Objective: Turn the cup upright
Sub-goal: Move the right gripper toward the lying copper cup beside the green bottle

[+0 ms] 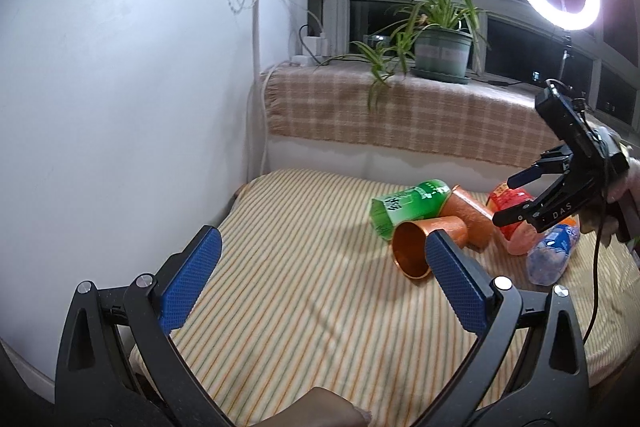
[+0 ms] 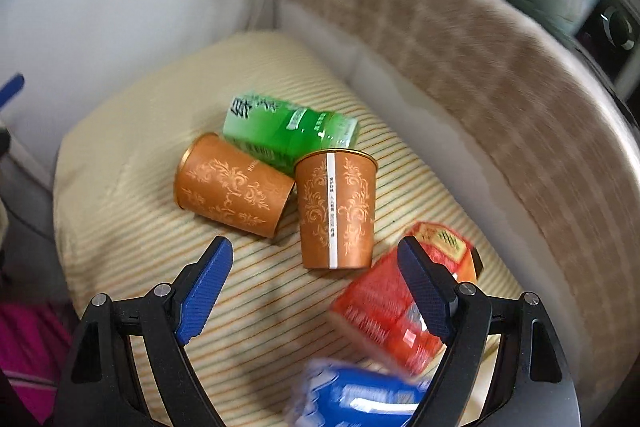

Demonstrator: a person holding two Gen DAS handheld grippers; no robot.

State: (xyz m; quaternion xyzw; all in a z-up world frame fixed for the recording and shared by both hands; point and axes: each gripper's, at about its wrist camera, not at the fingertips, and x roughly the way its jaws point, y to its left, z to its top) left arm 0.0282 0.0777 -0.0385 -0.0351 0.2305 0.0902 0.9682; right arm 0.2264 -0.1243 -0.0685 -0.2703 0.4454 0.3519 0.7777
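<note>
The right gripper (image 2: 316,291) stands with jaws spread wide and nothing between them; just above it, at the middle of the right wrist frame, lies an orange paper cup (image 2: 335,209) on its side, white seam up, mouth toward the top of the frame. A second orange cup (image 2: 234,185) lies left of it, base nearly touching, and a green cup (image 2: 288,133) lies behind both. A red packet (image 2: 394,311) and a blue-labelled bottle (image 2: 360,399), both blurred, sit at lower right.

The left gripper (image 1: 320,279) is likewise open and empty, low in its own frame, near the second cup's open mouth.

Judged by looks, these cups are light, thin-walled and easily crushed, and may roll on the soft striped cushion (image 2: 120,155). A gentle pinch across the mid-wall seems safest.
</note>
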